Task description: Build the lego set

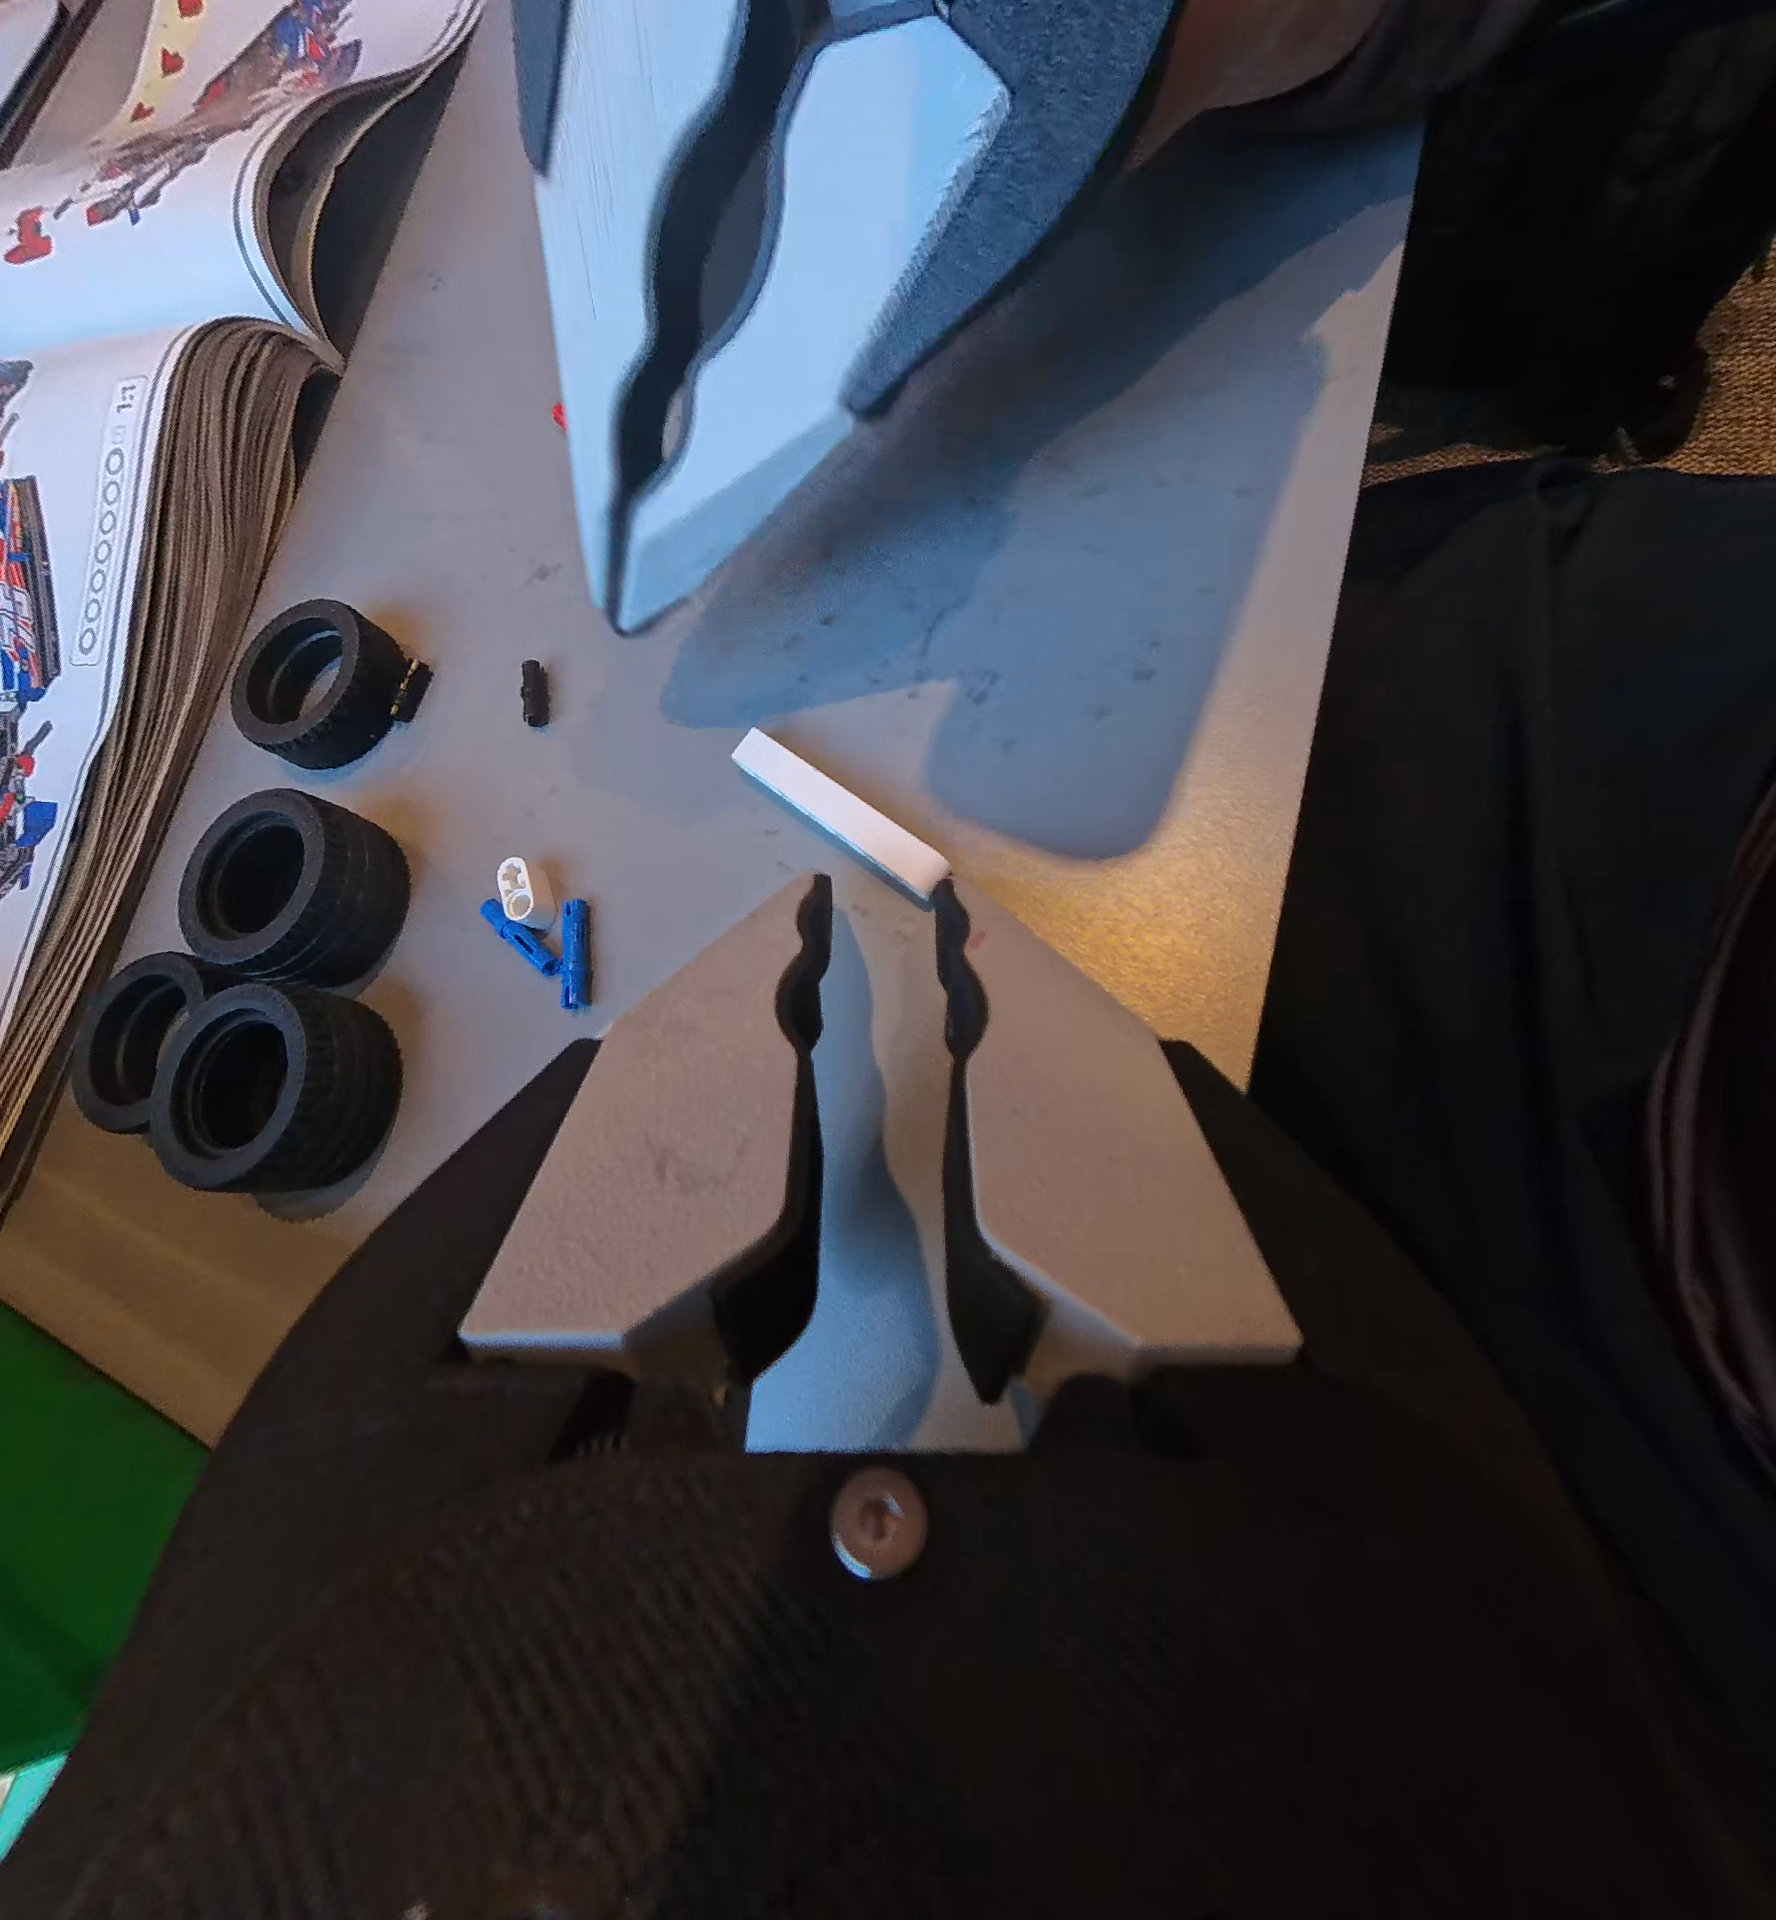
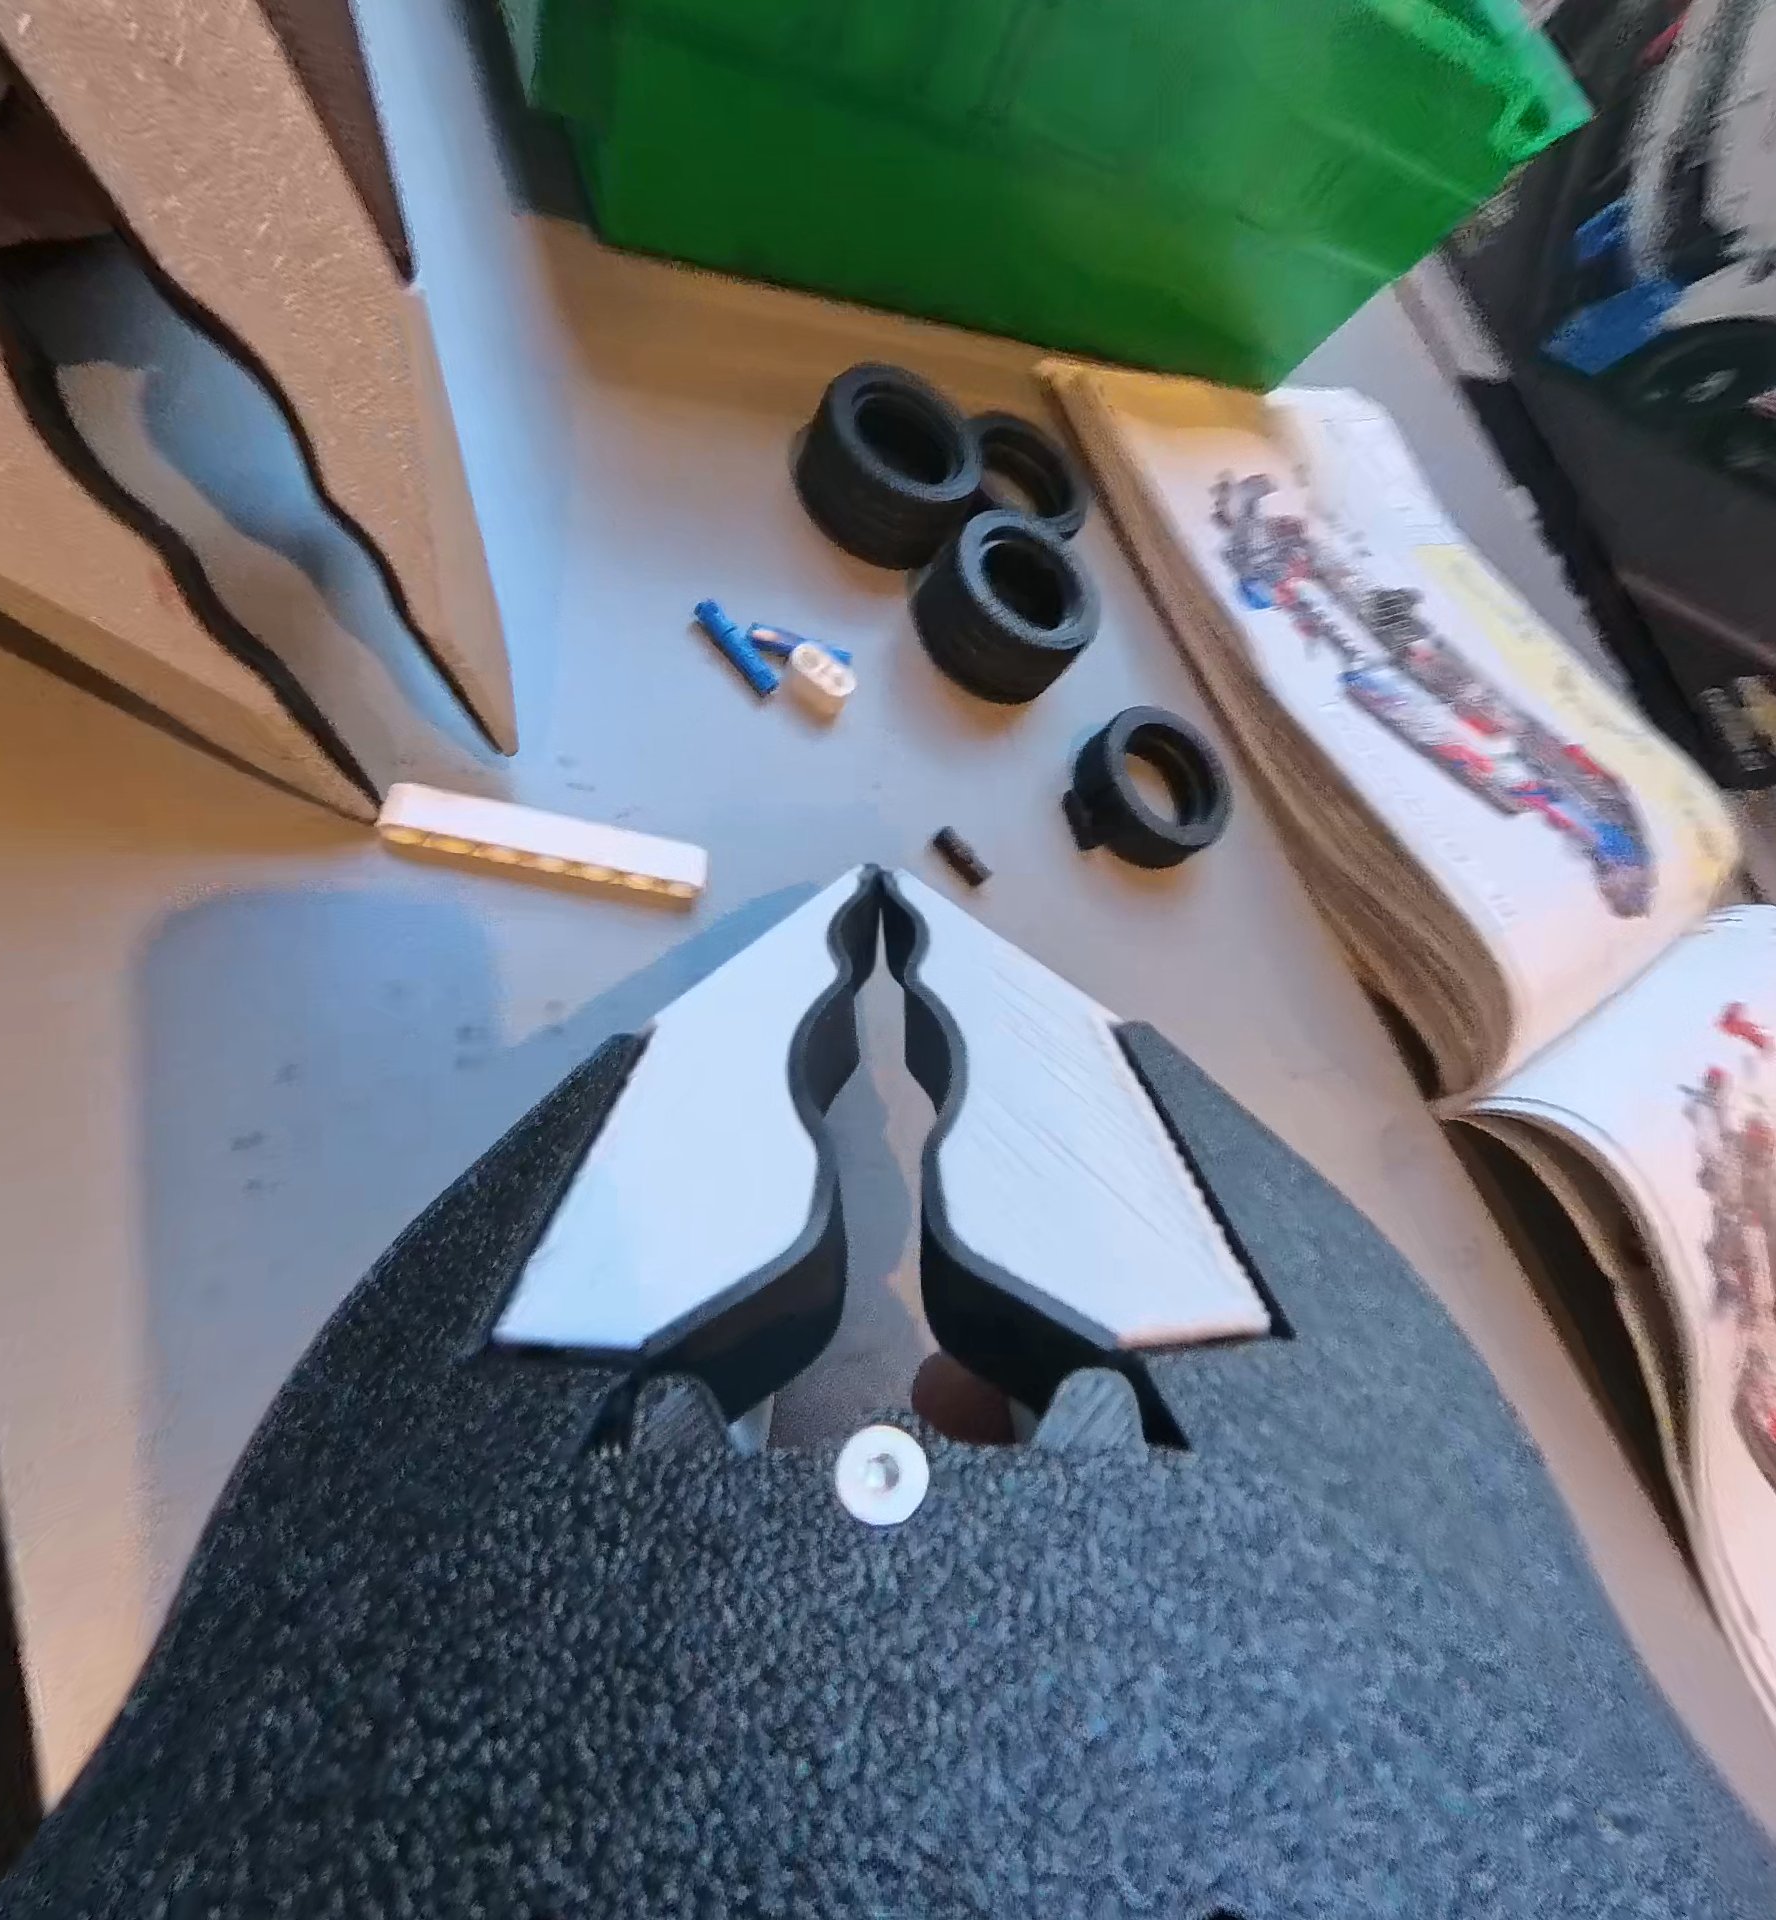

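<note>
A long white beam (image 1: 842, 816) lies flat on the grey table (image 1: 1019, 623); it also shows in the right wrist view (image 2: 541, 847). My left gripper (image 1: 884, 894) is open and empty, and one fingertip (image 1: 948, 904) touches the beam's near end. The beam is not between the jaws. My right gripper (image 2: 873, 875) is shut and empty, just above the table between the beam and a small black pin (image 2: 960, 857). In the left wrist view the right gripper (image 1: 626, 608) hangs over the table beyond the beam. The left gripper (image 2: 437, 779) shows at upper left.
Two blue pins (image 1: 557, 940) and a small white connector (image 1: 525, 891) lie left of the beam. Several black tyres (image 1: 292, 883) stand beside an open instruction book (image 1: 84, 520). A green bag (image 2: 1019, 156) stands beyond the tyres. A person's dark clothing (image 1: 1590, 935) is past the table edge. Spacing between my two grippers at the tips: around 8 cm. The small black pin (image 2: 960, 857) lies some 4 cm from my right tips, 10 cm from my left tips. Seen from the left wrist view (image 1: 530, 697) as well.
</note>
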The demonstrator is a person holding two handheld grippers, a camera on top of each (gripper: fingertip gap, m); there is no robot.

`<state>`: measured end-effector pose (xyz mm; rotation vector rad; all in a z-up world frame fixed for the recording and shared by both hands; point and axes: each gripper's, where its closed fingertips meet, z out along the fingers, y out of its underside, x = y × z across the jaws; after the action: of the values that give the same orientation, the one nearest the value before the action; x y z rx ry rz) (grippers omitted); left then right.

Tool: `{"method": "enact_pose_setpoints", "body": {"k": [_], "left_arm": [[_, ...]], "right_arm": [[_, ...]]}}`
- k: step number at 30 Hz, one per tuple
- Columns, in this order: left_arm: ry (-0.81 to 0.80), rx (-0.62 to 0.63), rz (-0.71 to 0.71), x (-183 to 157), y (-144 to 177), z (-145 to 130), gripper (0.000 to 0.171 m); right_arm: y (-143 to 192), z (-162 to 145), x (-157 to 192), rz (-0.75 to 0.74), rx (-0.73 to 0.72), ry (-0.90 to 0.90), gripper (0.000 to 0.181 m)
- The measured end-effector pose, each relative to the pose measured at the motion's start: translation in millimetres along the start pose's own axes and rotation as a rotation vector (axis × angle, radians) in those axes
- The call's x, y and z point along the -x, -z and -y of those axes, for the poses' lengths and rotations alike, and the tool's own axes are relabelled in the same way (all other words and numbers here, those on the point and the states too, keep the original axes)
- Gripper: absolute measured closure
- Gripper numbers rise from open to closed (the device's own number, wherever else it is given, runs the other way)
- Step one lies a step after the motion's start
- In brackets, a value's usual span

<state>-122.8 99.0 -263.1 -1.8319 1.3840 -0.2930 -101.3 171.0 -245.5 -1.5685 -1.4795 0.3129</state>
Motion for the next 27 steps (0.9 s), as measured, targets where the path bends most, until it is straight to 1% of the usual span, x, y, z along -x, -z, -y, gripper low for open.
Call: {"method": "enact_pose_setpoints", "body": {"k": [3,10,13,17,19,22,24,27], "left_arm": [[0.004,0.000,-0.004,0,0,0,0.155],[0.003,0.000,-0.004,0,0,0,0.155],[0.004,0.000,-0.005,0,0,0,0.155],[0.002,0.000,0.000,0,0,0,0.155],[0.001,0.000,0.002,0,0,0,0.155],[0.010,0.000,-0.005,0,0,0,0.154],[0.012,-0.001,-0.009,0,0,0,0.154],[0.013,0.000,-0.010,0,0,0,0.154]], "right_arm": [[11,13,-19,-0.096,-0.098,-0.032,0.181],[43,25,-60,-0.247,-0.257,-0.175,0.181],[46,23,-65,-0.247,-0.270,-0.218,0.181],[47,21,-69,-0.268,-0.271,-0.227,0.181],[60,27,-79,-0.333,-0.314,-0.209,0.181],[91,31,-104,-0.479,-0.391,-0.225,0.181],[106,26,-116,-0.535,-0.423,-0.272,0.181],[113,15,-129,-0.584,-0.419,-0.340,0.181]]}}
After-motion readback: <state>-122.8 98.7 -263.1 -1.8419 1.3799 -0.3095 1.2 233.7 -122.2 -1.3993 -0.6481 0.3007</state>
